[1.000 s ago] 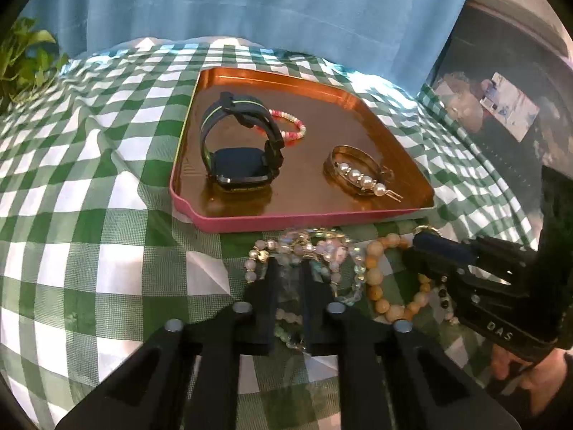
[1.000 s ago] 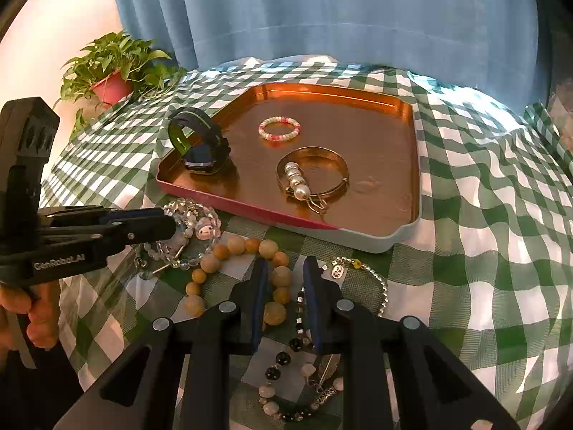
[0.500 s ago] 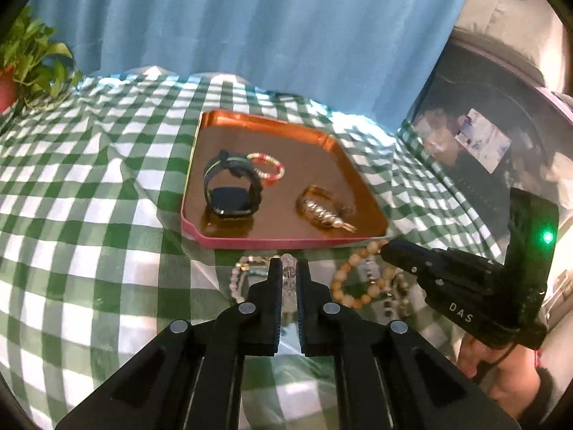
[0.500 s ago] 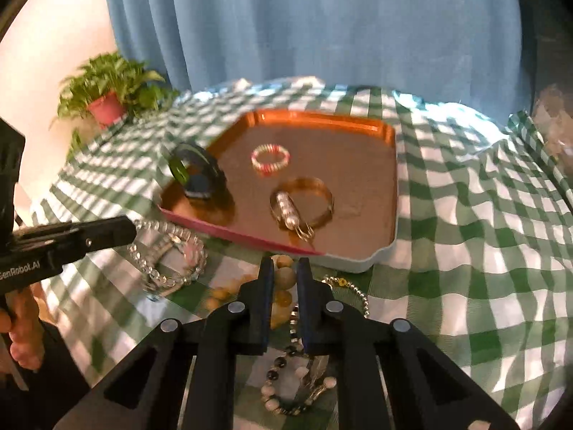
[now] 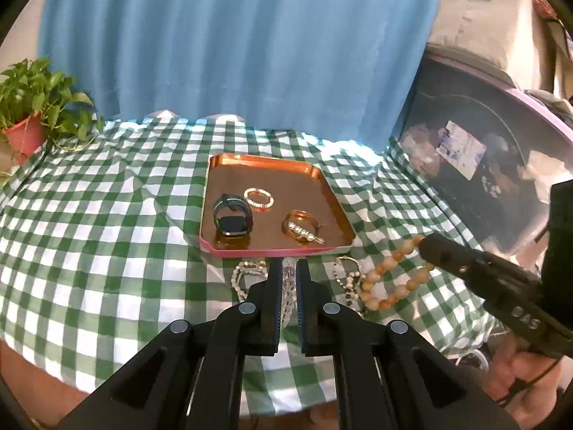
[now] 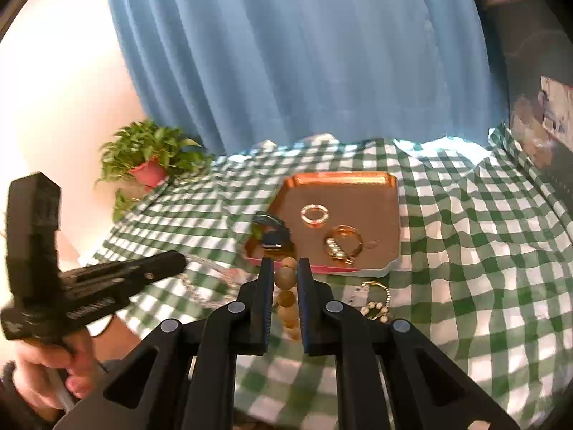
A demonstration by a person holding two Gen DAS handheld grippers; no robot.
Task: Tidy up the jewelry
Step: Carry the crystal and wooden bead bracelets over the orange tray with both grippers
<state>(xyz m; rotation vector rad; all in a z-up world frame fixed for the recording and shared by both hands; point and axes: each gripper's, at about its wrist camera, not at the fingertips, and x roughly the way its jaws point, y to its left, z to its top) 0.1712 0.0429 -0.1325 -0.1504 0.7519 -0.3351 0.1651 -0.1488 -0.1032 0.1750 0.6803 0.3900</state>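
Note:
A copper tray point(image 5: 315, 175) point(image 6: 390, 222) sits on the green checked cloth and holds a black smartwatch point(image 5: 232, 220) point(image 6: 274, 234), a small beaded ring bracelet point(image 5: 259, 197) point(image 6: 314, 213) and a gold bangle with pearls point(image 5: 302, 227) point(image 6: 342, 245). My left gripper point(image 5: 288, 268) is shut on a clear crystal bead bracelet point(image 5: 287, 286), lifted above the cloth. My right gripper point(image 6: 285, 268) is shut on a wooden bead bracelet point(image 6: 286, 299) point(image 5: 390, 283), which hangs from its jaws. A pearl bracelet point(image 5: 247, 274) and a dark mixed-bead bracelet point(image 5: 349, 281) point(image 6: 374, 299) lie on the cloth before the tray.
A potted plant point(image 5: 34, 122) point(image 6: 150, 165) stands at the far left edge. A blue curtain point(image 5: 222, 43) hangs behind the table. A dark appliance point(image 5: 476, 165) stands to the right. The cloth is wrinkled around the tray.
Both grippers have risen and pulled back from the cloth, each lifting its bracelet. The wooden beads now hang from the right gripper; the crystal beads are off the cloth in the left.

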